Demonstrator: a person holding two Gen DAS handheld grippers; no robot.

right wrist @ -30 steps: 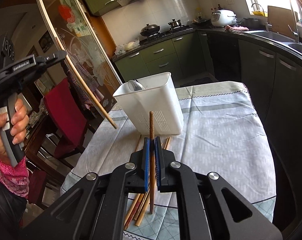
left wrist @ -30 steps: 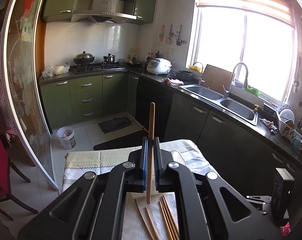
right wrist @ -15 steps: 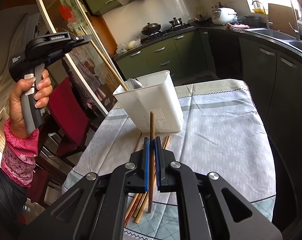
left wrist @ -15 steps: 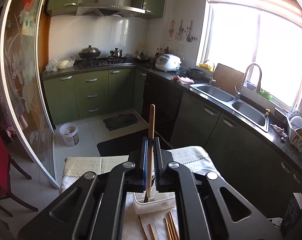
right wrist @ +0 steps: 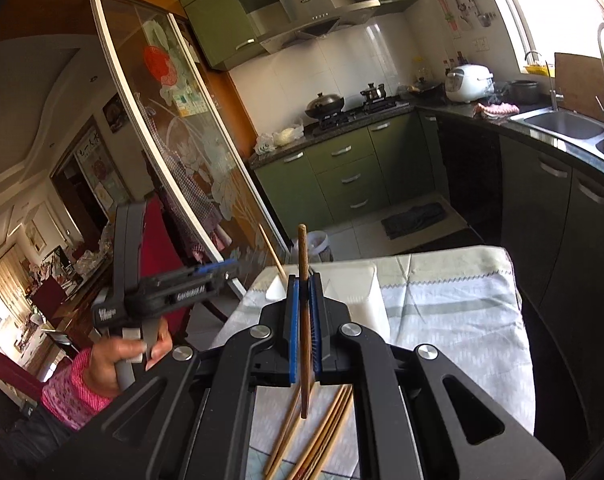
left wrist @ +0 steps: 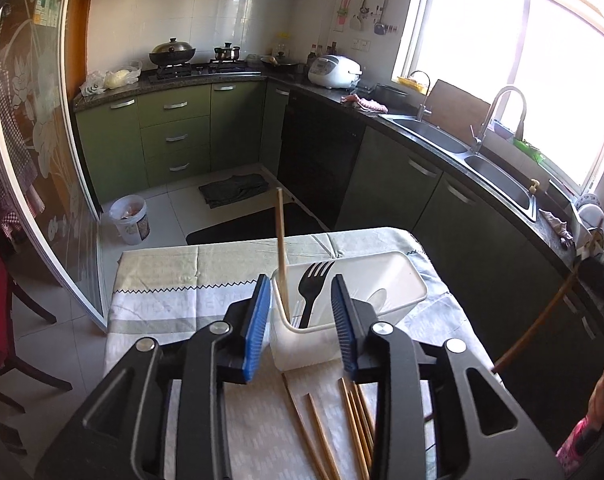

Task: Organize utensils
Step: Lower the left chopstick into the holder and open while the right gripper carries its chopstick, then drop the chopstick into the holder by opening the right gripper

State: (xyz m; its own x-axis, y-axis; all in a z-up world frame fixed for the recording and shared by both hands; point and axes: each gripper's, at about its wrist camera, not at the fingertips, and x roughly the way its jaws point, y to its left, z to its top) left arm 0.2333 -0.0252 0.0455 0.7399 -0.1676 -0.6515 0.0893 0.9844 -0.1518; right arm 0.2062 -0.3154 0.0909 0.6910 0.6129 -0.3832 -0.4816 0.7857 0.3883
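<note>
My left gripper [left wrist: 301, 320] is open above the near end of a white utensil holder [left wrist: 398, 304]. A light wooden chopstick [left wrist: 281, 248] stands free in the holder beside a black fork [left wrist: 314, 292] and a spoon. My right gripper [right wrist: 306, 324] is shut on a dark brown chopstick [right wrist: 302, 256] and holds it upright above the table, near the holder [right wrist: 366, 300]. The dark chopstick also shows at the right in the left wrist view [left wrist: 542, 316]. Several loose chopsticks [left wrist: 354, 424] lie on the tablecloth in front of the holder, also in the right wrist view [right wrist: 326, 428].
The table with a pale patterned cloth [left wrist: 173, 280] stands in a kitchen. Dark green cabinets and a sink counter [left wrist: 462, 148] run along the right. A glass sliding door [left wrist: 41, 160] and a red chair are at the left. A small bin [left wrist: 129, 218] stands on the floor.
My left gripper has opened and let the light chopstick go into the holder. My right gripper has lifted and moved closer to the holder with the dark chopstick.
</note>
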